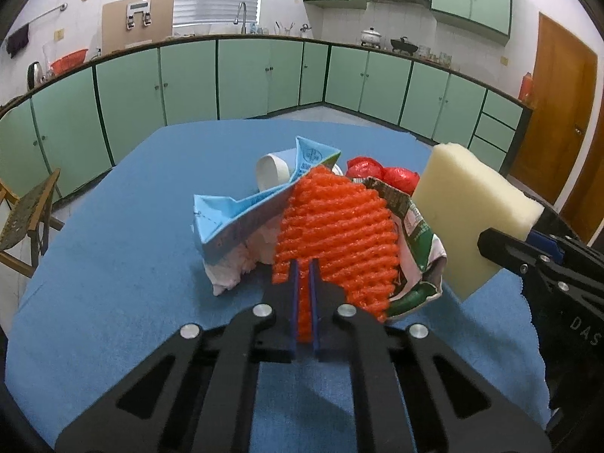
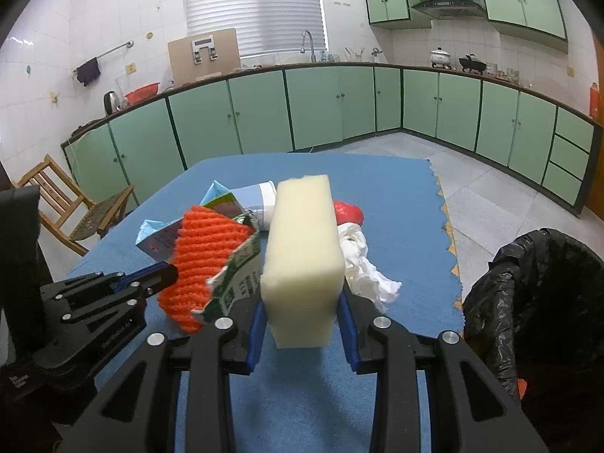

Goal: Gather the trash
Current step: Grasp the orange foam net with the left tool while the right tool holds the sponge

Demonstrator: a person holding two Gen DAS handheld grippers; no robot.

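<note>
Here I see a pale yellow foam block [image 2: 302, 260], upright, clamped in my right gripper [image 2: 302, 324] above the blue tabletop [image 2: 407, 226]. Beside it, my left gripper [image 1: 304, 302] is closed on an orange foam net [image 1: 332, 234], raised before the crumpled cartons [image 1: 245, 219].

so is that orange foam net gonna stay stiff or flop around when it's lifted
Probably floppy: the net is an open foam mesh, pinched thin at its end between the left tongs. Likely very light, since that small pinch holds it. It looks grippy rather than slippery, and may snag the green carton it rests against.
</note>
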